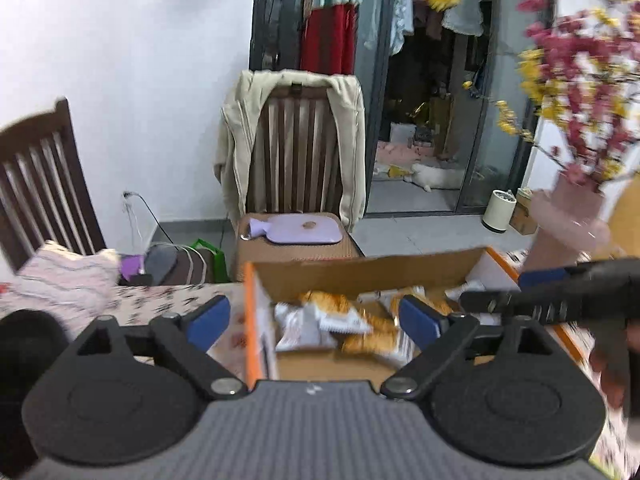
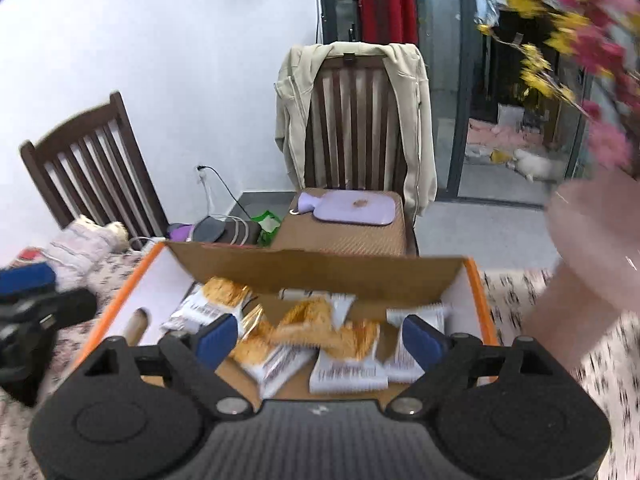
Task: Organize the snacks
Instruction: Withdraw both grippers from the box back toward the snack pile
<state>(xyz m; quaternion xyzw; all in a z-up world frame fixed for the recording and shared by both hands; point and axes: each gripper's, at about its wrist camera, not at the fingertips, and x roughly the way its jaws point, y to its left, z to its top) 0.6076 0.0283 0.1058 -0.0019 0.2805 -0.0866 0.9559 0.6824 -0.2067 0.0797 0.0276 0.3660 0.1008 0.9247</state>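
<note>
Snack packets point(image 2: 320, 332), white and orange foil, lie heaped inside an orange-edged cardboard box point(image 2: 320, 268) on the floral-clothed table point(image 2: 560, 320). Left tool point(image 1: 316, 320) and right tool point(image 2: 320, 338) hover above, jaws apart, nothing gripped.

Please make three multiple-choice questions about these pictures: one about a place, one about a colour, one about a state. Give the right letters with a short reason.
1. Where do the snack packets lie?
A. on the chair seat
B. in the cardboard box
C. on the floor

2. What colour is the box's outer edge?
A. orange
B. green
C. black

3. How do the right gripper's fingers stand?
A. shut on a packet
B. shut on nothing
C. open

Answers:
1 B: the snack packets lie inside the cardboard box.
2 A: its rim is orange.
3 C: the right gripper has its fingers wide apart, pressing nothing.
</note>
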